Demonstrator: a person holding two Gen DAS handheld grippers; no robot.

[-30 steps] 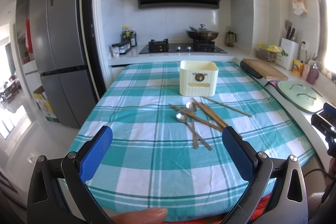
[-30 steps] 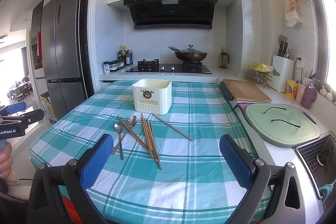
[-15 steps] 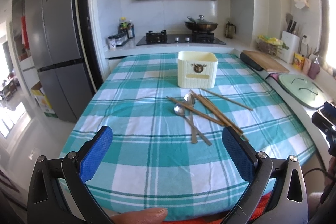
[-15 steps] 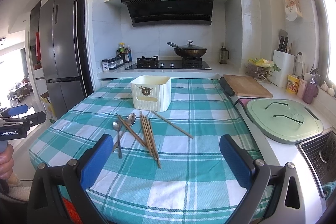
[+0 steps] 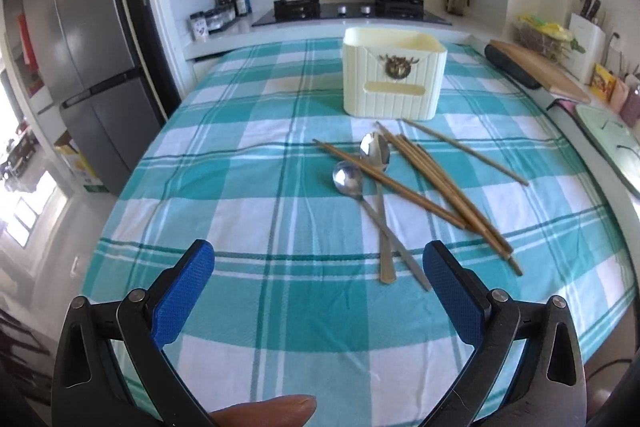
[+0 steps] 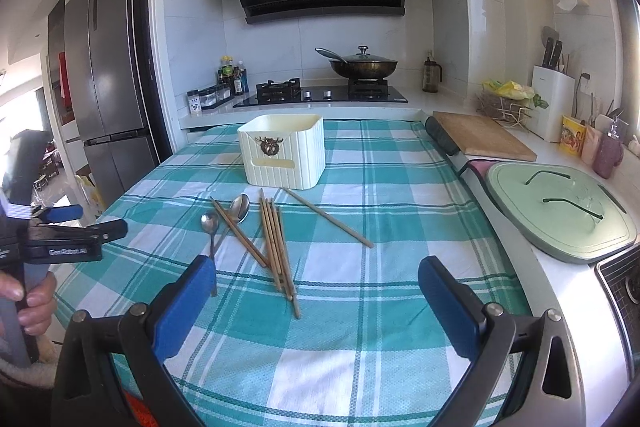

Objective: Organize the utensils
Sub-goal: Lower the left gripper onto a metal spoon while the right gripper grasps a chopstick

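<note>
Two metal spoons [image 5: 352, 183] and several wooden chopsticks [image 5: 440, 179] lie scattered on the teal checked tablecloth [image 5: 248, 187], in front of a cream utensil holder box [image 5: 394, 79]. My left gripper [image 5: 318, 283] is open and empty, low over the cloth just short of the spoon handles. My right gripper [image 6: 316, 291] is open and empty, above the cloth near the chopstick ends [image 6: 276, 247]. The spoons [image 6: 224, 219] and box [image 6: 282, 155] also show in the right wrist view, where the left gripper [image 6: 76, 227] appears at the left edge.
A stove with a wok [image 6: 362, 67] stands behind the table. A wooden cutting board [image 6: 480, 139], a green lid [image 6: 560, 211] and a knife block [image 6: 554, 107] sit on the right counter. A fridge [image 5: 84, 67] stands at the left.
My left gripper has moved forward and down toward the spoons and chopsticks. My right gripper has moved forward a little toward the chopsticks. Both stay open.
</note>
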